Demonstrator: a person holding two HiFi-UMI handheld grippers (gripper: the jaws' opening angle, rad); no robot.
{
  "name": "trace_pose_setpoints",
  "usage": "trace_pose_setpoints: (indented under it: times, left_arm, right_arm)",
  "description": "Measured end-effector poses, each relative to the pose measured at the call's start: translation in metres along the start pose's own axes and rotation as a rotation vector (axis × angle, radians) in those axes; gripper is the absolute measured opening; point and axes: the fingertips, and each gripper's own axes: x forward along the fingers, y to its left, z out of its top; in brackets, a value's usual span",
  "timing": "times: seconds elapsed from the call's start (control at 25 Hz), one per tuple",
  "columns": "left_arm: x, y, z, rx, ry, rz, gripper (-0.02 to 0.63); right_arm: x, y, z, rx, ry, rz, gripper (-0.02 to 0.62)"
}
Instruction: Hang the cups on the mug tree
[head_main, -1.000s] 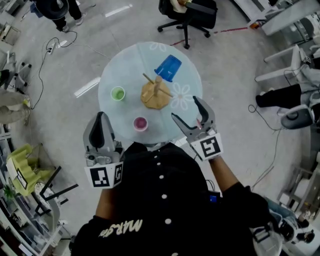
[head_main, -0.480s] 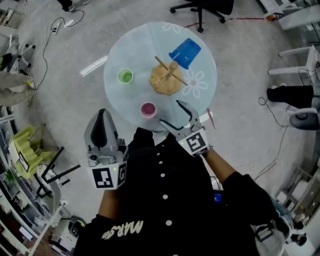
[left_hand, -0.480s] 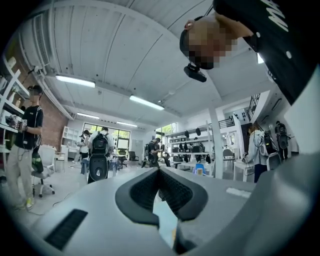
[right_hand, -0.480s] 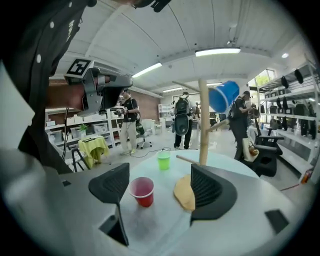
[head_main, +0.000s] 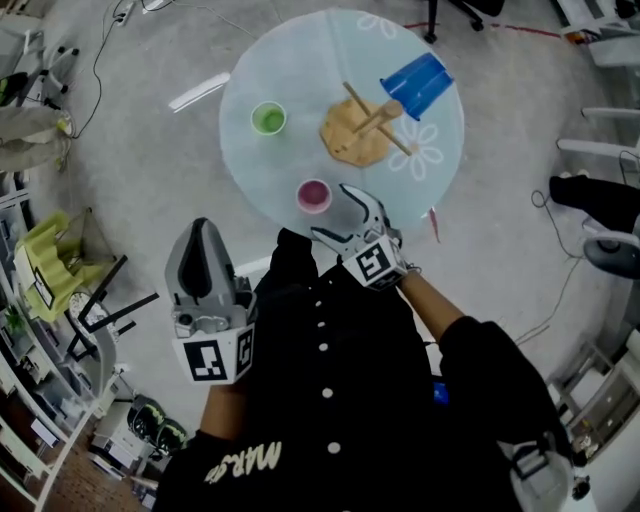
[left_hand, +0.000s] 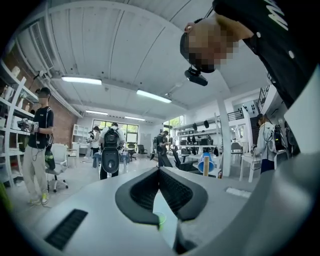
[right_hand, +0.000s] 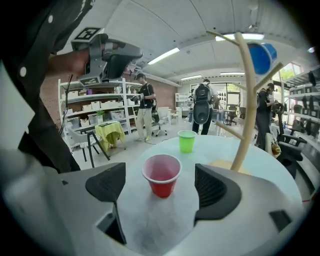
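Observation:
A red cup (head_main: 314, 196) (right_hand: 161, 175) stands upright near the front edge of the round table (head_main: 300, 60). My right gripper (head_main: 333, 211) (right_hand: 160, 187) is open just before it. Its jaws have just been opening, and the cup stands in line with the gap without touching the pads. A green cup (head_main: 267, 118) (right_hand: 186, 141) stands farther left. The wooden mug tree (head_main: 358, 132) (right_hand: 244, 100) carries a blue cup (head_main: 415, 85) (right_hand: 261, 57) on one peg. My left gripper (head_main: 203, 235) (left_hand: 160, 172) is shut and empty, off the table by my body.
Office chairs, cables and a white strip lie on the floor round the table. Shelves and a stool with a yellow cloth (head_main: 45, 285) stand at the left. Several people stand in the background of both gripper views.
My right gripper has come down and to the left, from the table's right edge to just in front of the red cup, with its jaws wider. The left gripper has sunk slightly.

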Motion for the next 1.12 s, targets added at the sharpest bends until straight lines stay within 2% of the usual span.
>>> trace_pose_setpoints:
  times: [0.24, 0.52, 0.68, 0.76, 1.0, 1.12]
  left_arm:
    - [-0.011, 0.012, -0.019, -0.031, 0.043, 0.036, -0.006]
    - [-0.021, 0.020, -0.029, -0.013, 0.071, 0.059, -0.005]
    - [-0.022, 0.022, -0.033, -0.011, 0.079, 0.056, -0.005]
    - [-0.021, 0.023, -0.033, -0.013, 0.078, 0.052, -0.005]
    - [-0.016, 0.023, -0.025, -0.018, 0.055, 0.033, -0.005]
    - [-0.008, 0.018, -0.016, -0.027, 0.029, 0.013, -0.005]
  right_arm:
    - [0.033, 0.000, -0.028, -0.080, 0.058, 0.011, 0.434]
    - [0.064, 0.001, -0.048, -0.149, 0.107, 0.024, 0.419]
    - [0.072, -0.002, -0.044, -0.155, 0.106, 0.002, 0.390]
    - [0.072, -0.005, -0.039, -0.169, 0.091, -0.021, 0.290]
    - [0.056, -0.009, -0.022, -0.153, 0.065, -0.049, 0.275]
    - [0.038, -0.022, -0.016, -0.105, 0.065, -0.084, 0.276]
